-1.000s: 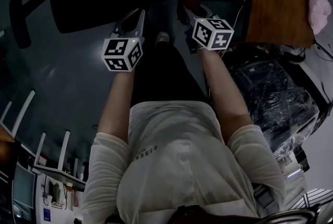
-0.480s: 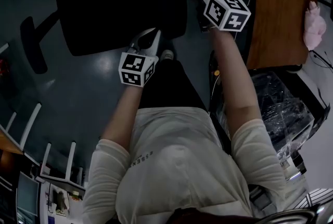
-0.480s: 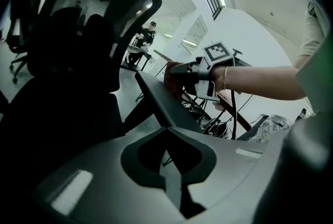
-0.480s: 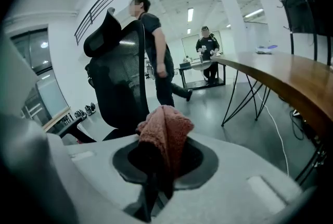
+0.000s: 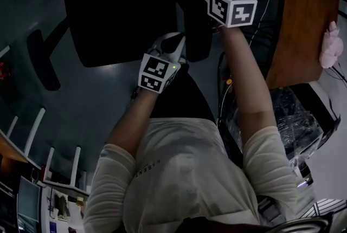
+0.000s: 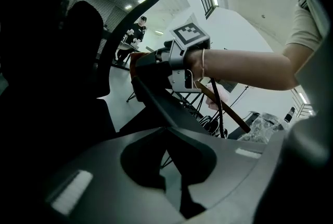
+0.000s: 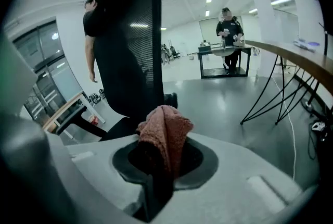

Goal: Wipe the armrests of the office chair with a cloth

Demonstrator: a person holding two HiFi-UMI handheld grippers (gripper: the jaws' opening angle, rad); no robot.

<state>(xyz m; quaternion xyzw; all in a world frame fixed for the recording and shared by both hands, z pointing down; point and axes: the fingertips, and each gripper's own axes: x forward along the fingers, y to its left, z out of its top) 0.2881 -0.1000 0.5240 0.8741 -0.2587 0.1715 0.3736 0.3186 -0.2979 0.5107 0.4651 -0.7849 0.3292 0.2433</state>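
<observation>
A: Largest entry?

B: Office chair (image 5: 119, 10), black, standing in front of the person. One armrest (image 5: 198, 31) runs between the two grippers.

A: Next?

B: Wooden desk (image 5: 303, 10), to the right of the chair.

A: The arms?

B: Right forearm stretched nearly straight forward. Left forearm reaches less far, and its gripper is nearer the body.

A: Right gripper (image 7: 158, 160)?

B: Jaws pinched on the cloth (image 7: 165, 129), a reddish-pink towel bunched upward out of them. It is held at the armrest's far end; whether it touches cannot be told.

A: Left gripper (image 6: 174, 176)?

B: Jaws drawn close, only a thin slit between them and nothing in it. It sits by the armrest's near end, pointing along it.
</observation>
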